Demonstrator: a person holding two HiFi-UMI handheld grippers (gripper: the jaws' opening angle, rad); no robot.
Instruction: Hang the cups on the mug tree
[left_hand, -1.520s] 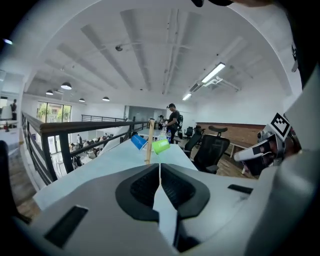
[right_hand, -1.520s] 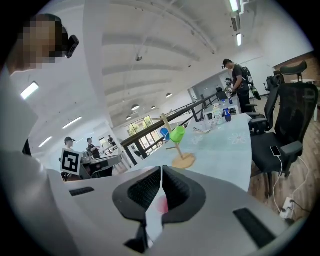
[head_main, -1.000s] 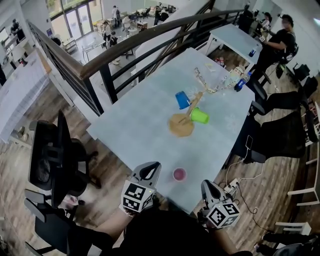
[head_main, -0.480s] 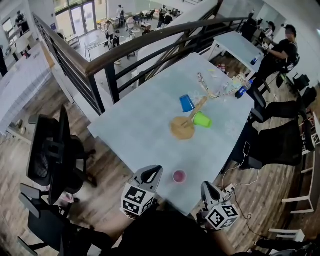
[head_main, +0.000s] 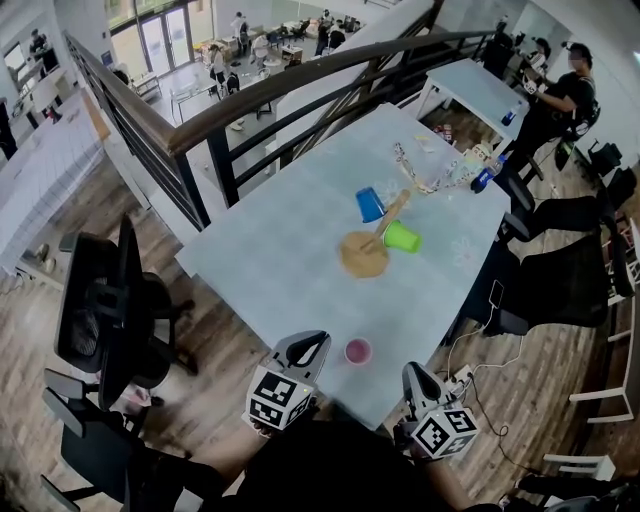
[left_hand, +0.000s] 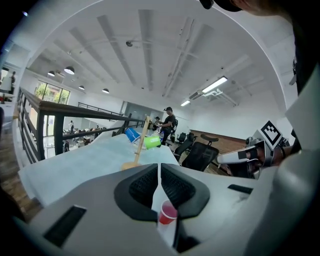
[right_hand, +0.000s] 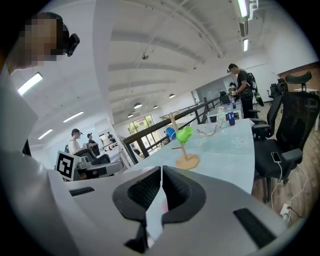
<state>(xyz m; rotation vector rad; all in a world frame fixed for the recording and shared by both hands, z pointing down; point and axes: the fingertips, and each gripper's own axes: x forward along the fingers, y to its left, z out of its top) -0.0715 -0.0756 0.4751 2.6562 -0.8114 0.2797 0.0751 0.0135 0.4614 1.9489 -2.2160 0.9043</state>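
A wooden mug tree (head_main: 366, 248) stands mid-table with a blue cup (head_main: 369, 204) and a green cup (head_main: 401, 236) hung on its pegs. The tree (left_hand: 138, 148) (right_hand: 182, 146) shows far ahead in both gripper views. A pink cup (head_main: 358, 350) stands upright on the table near the front edge, between the two grippers. My left gripper (head_main: 306, 349) is shut and empty, just left of the pink cup (left_hand: 168, 214). My right gripper (head_main: 416, 375) is shut and empty, right of that cup.
The pale blue table (head_main: 290, 240) also carries a chain-like clutter (head_main: 432, 170) and a bottle (head_main: 485, 167) at its far end. A railing (head_main: 230, 110) runs behind it. Black office chairs (head_main: 110, 310) stand left and right (head_main: 560, 270). People stand in the background.
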